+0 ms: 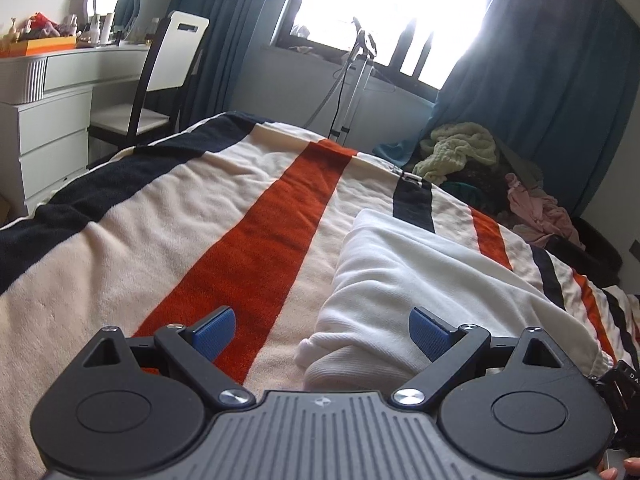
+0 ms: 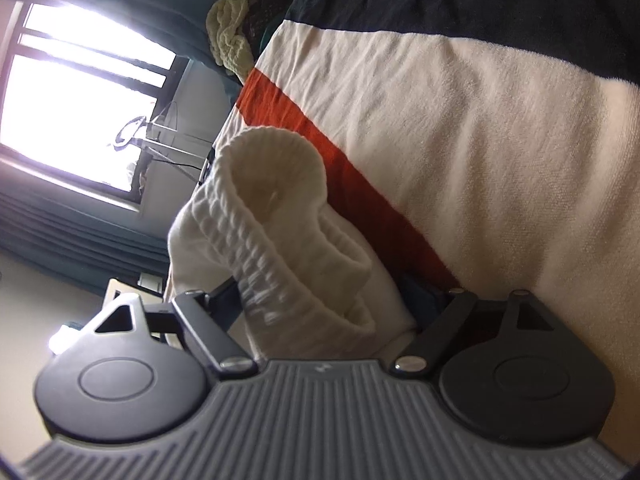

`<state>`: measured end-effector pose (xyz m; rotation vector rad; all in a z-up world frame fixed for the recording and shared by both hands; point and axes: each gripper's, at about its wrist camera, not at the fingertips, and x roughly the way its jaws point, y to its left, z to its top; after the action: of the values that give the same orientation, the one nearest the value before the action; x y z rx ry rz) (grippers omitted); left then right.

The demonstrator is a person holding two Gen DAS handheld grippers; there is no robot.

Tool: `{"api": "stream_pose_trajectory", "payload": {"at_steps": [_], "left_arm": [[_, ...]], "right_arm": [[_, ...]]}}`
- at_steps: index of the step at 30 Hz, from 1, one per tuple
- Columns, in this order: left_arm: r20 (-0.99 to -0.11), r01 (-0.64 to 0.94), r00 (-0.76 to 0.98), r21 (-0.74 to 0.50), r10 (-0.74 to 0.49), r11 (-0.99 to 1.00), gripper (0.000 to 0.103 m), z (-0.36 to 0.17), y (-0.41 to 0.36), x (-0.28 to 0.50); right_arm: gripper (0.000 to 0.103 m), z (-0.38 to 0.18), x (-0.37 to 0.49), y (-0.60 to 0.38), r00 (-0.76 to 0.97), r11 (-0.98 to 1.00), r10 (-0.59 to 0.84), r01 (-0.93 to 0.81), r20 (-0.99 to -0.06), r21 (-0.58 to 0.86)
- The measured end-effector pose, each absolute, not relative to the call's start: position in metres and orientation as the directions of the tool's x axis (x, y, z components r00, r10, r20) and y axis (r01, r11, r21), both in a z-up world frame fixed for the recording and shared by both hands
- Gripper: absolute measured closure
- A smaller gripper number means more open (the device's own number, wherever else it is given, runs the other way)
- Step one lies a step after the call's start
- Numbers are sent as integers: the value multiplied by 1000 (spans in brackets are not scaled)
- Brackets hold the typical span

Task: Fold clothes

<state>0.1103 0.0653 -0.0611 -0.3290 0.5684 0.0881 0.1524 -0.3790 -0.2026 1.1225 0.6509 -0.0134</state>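
While my left gripper (image 1: 322, 330) hangs spread over the folded white top (image 1: 420, 280) on the bed (image 1: 120, 264), its length running away, my right gripper (image 2: 320, 300) gapes around the ribbed cuff (image 2: 272, 216), nearer.

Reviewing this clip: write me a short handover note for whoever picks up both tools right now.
Left tool: open, hovering over the near edge of the white garment, nothing gripped.
Right tool: jaws wide, rolled sideways; the garment's ribbed cuff sits between them, apparently not pinched.
Garment lies partly folded on the striped blanket.
Left to do: finish and flatten this fold. An unfolded clothes pile waits beyond the bed's far corner.
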Motion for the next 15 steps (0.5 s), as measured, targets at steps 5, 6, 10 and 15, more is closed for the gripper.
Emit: {"api": "stream_pose_trajectory", "payload": {"at_steps": [5, 6, 10, 15], "left_arm": [[-551, -177, 834, -265, 2, 948, 8, -64, 61, 111], [-553, -178, 833, -261, 4, 949, 8, -64, 61, 111], [-563, -180, 827, -253, 6, 951, 8, -66, 59, 112], [-570, -181, 822, -267, -4, 947, 8, -69, 60, 115]], "right_arm": [[16, -195, 149, -379, 848, 396, 357, 243, -393, 885], [15, -190, 148, -378, 859, 396, 360, 213, -364, 893], [16, -182, 151, -374, 872, 424, 365, 156, -326, 892], [26, -198, 160, -369, 801, 493, 356, 276, -481, 825]]}}
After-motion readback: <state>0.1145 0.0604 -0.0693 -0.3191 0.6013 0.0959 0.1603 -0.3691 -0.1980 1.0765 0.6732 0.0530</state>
